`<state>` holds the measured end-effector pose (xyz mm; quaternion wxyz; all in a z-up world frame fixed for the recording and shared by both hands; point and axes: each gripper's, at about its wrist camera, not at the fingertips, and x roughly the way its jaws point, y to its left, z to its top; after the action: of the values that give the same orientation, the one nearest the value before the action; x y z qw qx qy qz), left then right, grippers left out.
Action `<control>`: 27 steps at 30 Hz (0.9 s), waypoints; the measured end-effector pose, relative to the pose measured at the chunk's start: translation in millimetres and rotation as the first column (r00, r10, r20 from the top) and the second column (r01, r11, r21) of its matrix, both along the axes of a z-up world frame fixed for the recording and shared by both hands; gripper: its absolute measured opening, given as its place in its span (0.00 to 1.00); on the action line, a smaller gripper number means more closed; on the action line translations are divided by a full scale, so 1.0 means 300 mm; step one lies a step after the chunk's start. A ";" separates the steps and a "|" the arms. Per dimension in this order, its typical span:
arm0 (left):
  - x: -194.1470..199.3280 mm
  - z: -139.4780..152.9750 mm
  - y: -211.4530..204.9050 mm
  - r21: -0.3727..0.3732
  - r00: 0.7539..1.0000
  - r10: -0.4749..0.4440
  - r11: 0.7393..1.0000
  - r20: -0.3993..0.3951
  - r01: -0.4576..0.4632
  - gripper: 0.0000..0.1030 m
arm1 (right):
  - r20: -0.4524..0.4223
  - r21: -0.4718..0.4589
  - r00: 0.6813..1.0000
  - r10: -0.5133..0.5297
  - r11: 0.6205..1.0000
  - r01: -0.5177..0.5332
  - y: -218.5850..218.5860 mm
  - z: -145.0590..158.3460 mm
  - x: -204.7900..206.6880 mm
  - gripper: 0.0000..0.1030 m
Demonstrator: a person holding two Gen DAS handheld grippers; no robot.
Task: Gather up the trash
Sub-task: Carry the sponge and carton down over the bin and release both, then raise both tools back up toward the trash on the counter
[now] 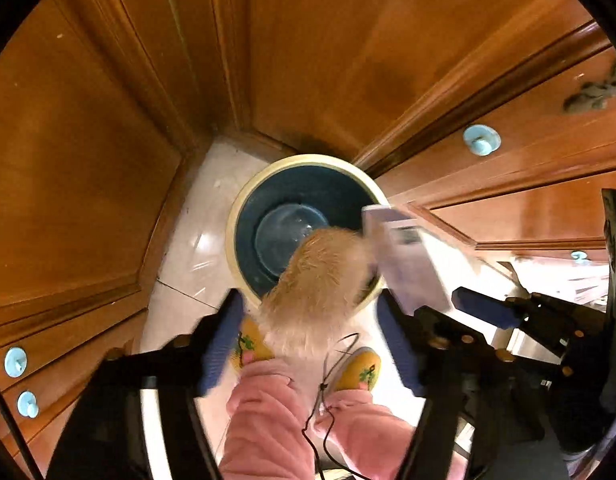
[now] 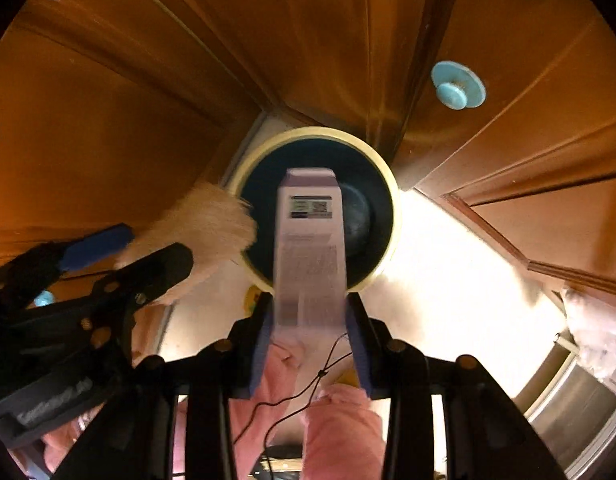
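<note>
- Holding the carton point(image 2: 310, 240) is the right gripper point(image 2: 310, 344): its blue pads are clamped on the two side faces at the carton's lower end, and the free gabled end hangs over the mouth of the waste bin point(image 2: 384, 168).
- Treat the carton as a light, thin-walled paperboard box. Its faces will likely cave under a hard squeeze, and the printed surface looks smooth enough to slip, so a grip across the narrow width near one end is the sound choice.
- Note the furry cream object point(image 1: 320, 280). It sits between the fingers of the left gripper point(image 1: 312, 336), partly over the near rim of the waste bin, and the pads stand clear of it on both sides; the jaws are apart and grip nothing.
- Expect the furry object to be soft, light and compressible. Long pile gives the pads little firm purchase, so take it through its bulk, not by the fibre tips.
- Observe that the waste bin has a pale rim and a dark interior, and appears empty down to its base.
</note>
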<state>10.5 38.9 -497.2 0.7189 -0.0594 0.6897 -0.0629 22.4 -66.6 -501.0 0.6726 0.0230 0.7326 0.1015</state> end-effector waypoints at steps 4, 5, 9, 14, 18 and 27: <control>-0.015 -0.002 -0.002 0.043 1.000 0.003 0.999 0.031 -0.004 0.79 | 0.014 0.010 1.000 -0.011 1.000 0.011 -0.011 -0.009 -0.012 0.42; -0.021 0.000 -0.002 0.051 0.999 0.005 0.999 0.037 -0.007 0.79 | 0.020 0.014 1.000 -0.019 1.000 0.018 -0.017 -0.009 -0.015 0.42; -0.027 -0.001 0.025 0.078 0.998 0.014 0.997 0.064 -0.019 0.80 | 0.051 0.011 0.998 -0.049 0.999 0.049 -0.026 0.007 -0.033 0.42; -0.034 0.039 0.051 0.092 0.996 0.023 0.995 0.086 -0.031 0.81 | 0.077 0.023 0.993 -0.093 0.996 0.092 -0.044 0.022 -0.039 0.42; -0.030 0.092 0.052 0.108 0.993 0.027 0.993 0.111 -0.039 0.81 | 0.089 0.030 0.987 -0.134 0.991 0.132 -0.070 0.049 -0.034 0.42; -0.035 0.301 0.058 0.093 0.988 0.031 0.995 0.149 -0.045 0.81 | 0.121 0.048 0.969 -0.216 0.976 0.211 -0.114 0.229 -0.027 0.42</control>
<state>0.1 56.3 -406.8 0.7712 -0.0330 0.6355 -0.0201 14.2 -100.8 -432.2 0.7238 0.1071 0.6803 0.0426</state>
